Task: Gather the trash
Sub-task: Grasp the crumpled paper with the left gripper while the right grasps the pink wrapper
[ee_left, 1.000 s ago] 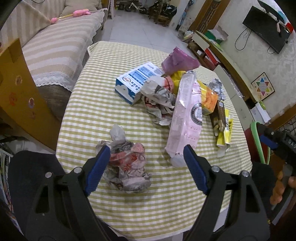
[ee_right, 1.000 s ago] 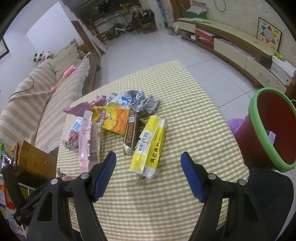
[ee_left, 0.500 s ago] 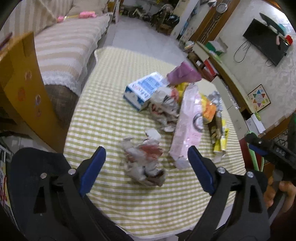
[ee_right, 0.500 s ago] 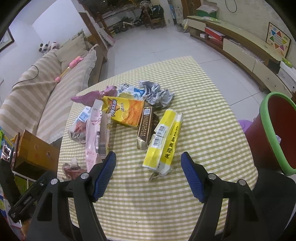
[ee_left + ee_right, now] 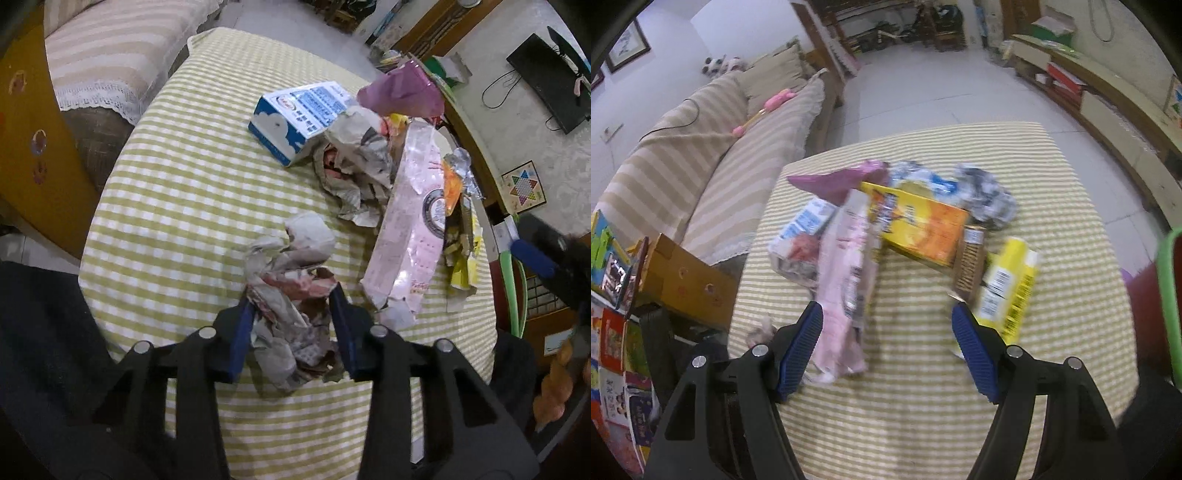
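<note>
A crumpled paper wad (image 5: 291, 266) printed in red and grey lies near the front of the green-checked table (image 5: 177, 206). My left gripper (image 5: 291, 310) is closing on it, and both blue pads press its sides. Beyond lie a long pink wrapper (image 5: 410, 221), a blue-and-white carton (image 5: 295, 118) and a second paper wad (image 5: 354, 162). My right gripper (image 5: 886, 321) hangs open over the table, with the pink wrapper (image 5: 846, 280) by its left finger and a yellow box (image 5: 1008, 288) by its right finger. Nothing is between its pads.
A red bin with a green rim (image 5: 1167, 295) stands off the table's right edge. A striped sofa (image 5: 701, 158) and a cardboard box (image 5: 683, 280) sit to the left. A yellow-orange box (image 5: 919, 225), a brown bar (image 5: 969, 266) and a purple bag (image 5: 402, 92) lie in the heap.
My left gripper dropped onto the near paper wad and its jaws came together around it. My right gripper slid left across the table, still open, and the bin moved toward the frame's edge.
</note>
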Demonstrator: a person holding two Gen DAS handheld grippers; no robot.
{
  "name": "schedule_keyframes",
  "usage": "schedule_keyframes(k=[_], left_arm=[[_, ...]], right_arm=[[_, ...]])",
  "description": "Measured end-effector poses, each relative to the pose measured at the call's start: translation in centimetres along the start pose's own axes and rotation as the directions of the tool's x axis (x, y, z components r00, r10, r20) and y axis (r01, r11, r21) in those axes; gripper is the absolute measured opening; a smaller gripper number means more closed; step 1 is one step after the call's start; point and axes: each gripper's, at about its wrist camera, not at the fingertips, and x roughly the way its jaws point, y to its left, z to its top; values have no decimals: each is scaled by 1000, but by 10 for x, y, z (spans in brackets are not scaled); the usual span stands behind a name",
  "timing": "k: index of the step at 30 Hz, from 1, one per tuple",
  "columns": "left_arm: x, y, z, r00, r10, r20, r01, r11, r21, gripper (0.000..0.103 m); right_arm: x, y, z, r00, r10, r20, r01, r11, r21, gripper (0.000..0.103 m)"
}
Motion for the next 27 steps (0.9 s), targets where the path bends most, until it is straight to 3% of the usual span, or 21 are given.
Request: schedule_keyframes(k=[5, 15, 17, 19, 27], left_arm=[[-14, 4, 0, 998, -34, 57, 35, 999, -15, 38], [-16, 5, -1, 997, -35, 65, 37, 999, -24, 38], [-16, 6, -1, 997, -35, 62, 37, 999, -27, 38], [-16, 6, -1, 998, -34, 60, 36, 999, -29, 38], [-13, 2, 0, 998, -22, 51, 22, 1000, -5, 38]], right_arm=[[38, 21, 10, 997, 25, -70, -27, 999, -38, 70], [94, 22, 12, 980, 42, -195, -44, 999, -6, 70], [96, 22, 12, 979, 45, -197, -48, 999, -10, 66], [94, 21, 12, 980, 49, -195, -53, 999, -12, 52], [56, 17, 5, 992, 54, -112, -58, 998, -33, 50]])
